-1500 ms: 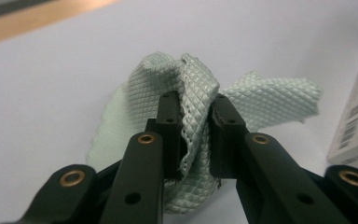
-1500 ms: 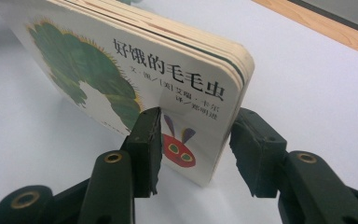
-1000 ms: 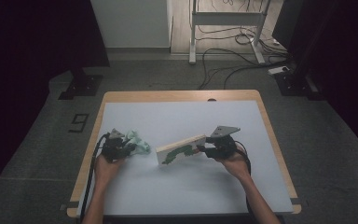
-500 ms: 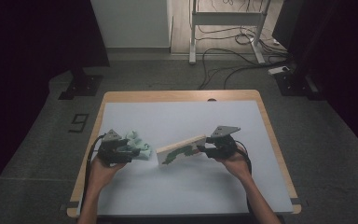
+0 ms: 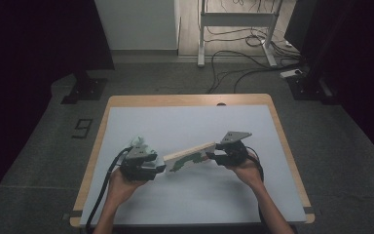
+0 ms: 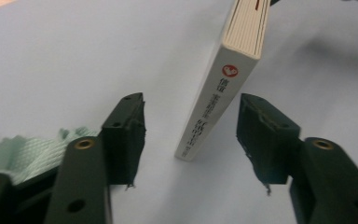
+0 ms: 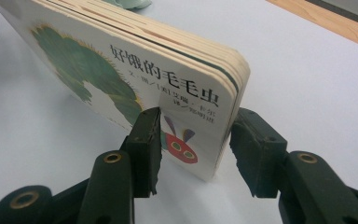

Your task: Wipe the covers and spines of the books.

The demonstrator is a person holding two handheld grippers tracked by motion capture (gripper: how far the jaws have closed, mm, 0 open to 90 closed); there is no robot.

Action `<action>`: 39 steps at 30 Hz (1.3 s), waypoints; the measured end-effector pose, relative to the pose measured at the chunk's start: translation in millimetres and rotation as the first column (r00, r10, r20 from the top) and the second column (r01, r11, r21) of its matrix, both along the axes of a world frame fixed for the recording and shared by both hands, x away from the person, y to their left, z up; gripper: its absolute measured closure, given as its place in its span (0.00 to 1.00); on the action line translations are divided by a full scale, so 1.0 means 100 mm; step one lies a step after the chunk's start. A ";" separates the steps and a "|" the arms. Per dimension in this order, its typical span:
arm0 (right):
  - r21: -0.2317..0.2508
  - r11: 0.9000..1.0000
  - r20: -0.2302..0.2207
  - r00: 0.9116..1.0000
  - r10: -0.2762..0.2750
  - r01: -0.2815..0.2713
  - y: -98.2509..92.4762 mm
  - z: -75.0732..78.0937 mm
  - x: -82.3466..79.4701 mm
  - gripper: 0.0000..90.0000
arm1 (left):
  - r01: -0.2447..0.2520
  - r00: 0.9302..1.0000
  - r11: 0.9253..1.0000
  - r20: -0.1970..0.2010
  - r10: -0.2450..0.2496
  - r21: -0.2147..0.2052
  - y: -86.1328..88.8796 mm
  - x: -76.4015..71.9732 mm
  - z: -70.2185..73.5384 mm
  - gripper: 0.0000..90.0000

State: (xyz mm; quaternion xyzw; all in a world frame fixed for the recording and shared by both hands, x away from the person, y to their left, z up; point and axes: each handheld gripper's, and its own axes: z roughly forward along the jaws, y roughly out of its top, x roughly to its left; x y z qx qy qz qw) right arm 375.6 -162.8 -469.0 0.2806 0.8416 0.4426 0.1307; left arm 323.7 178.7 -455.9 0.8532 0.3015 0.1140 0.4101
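Fingers of the left gripper [image 6: 191, 135] stand spread on either side of the near end of the board book [image 6: 223, 88], neither pad touching it; the jaws have just been closing, with the book's spine end between them and clear table [image 6: 51, 60] showing in both gaps. Seen from the high view, this left gripper [image 5: 157, 168] sits at the lower-left end of the board book [image 5: 187, 157], whose long axis runs diagonally up and to the right across the table [image 5: 185, 122], lifted off the surface on its long edge. Behind the left gripper a crumpled pale-green cloth [image 5: 139, 144] lies on the table, apart from the book. At the far, upper-right end, the right gripper [image 5: 213, 156] pinches the book; in the right gripper view its two jaws press the front cover and the back face of the board book [image 7: 168, 88] at the corner near the caterpillar's head, carrying the volume. The book thus lies straight ahead of the left fingers [image 6: 126, 135], already inside their span, so a second grip would likely need only further closing.
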 end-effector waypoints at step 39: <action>-0.045 0.998 -0.072 0.997 0.041 -0.044 -0.04 0.06 -0.37 0.42 | -0.010 1.000 0.999 -0.026 0.011 0.041 -0.17 -0.23 -0.06 0.43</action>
